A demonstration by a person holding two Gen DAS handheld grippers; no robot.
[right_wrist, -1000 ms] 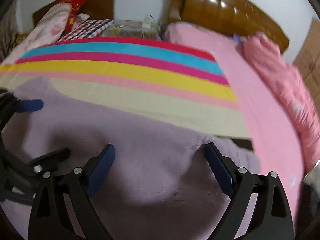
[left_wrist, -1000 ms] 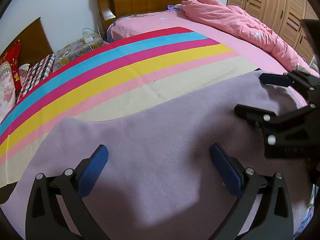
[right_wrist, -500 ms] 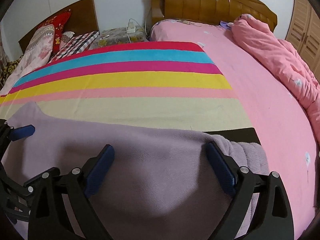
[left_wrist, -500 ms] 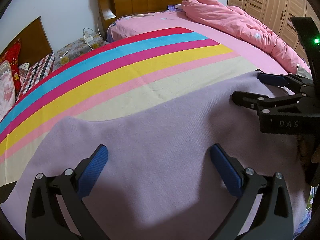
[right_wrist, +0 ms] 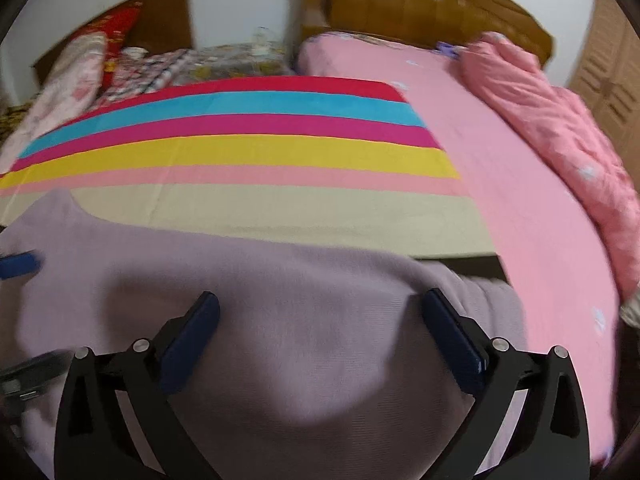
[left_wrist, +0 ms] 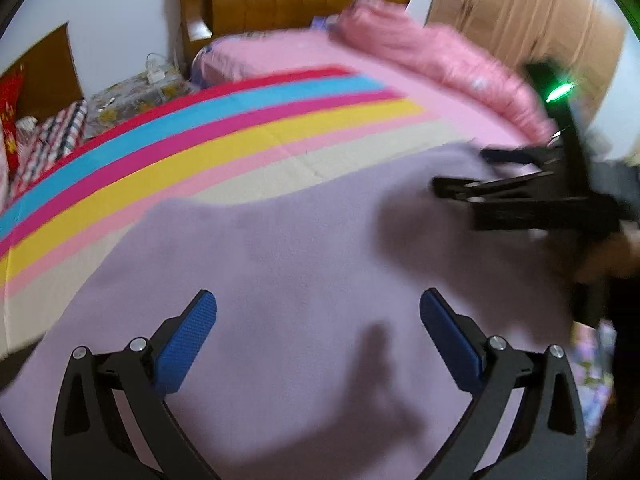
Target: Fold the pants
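Lilac knit pants (left_wrist: 280, 264) lie spread flat across the near part of the bed, on a striped blanket (left_wrist: 224, 136). My left gripper (left_wrist: 318, 320) hovers above the cloth, open, nothing between its blue pads. In the right wrist view the pants (right_wrist: 312, 320) fill the foreground. My right gripper (right_wrist: 320, 320) is over their right end with its jaws opening wide, the cloth lying below and no pad pressing on it. That right gripper (left_wrist: 496, 176) also shows from the side in the left wrist view, and a blue fingertip of the left gripper (right_wrist: 18, 264) shows at the left edge.
A pink sheet (right_wrist: 520, 208) covers the bed's right side, with a bunched pink duvet (right_wrist: 560, 128) along it. The wooden headboard (right_wrist: 420, 4) is at the back, pillows (right_wrist: 68, 80) far left, and wardrobe doors (left_wrist: 520, 12) at the right.
The left gripper has pulled back and up, so more of the pants shows beneath it. The right gripper's jaws have spread slightly wider. The pants lie as before.
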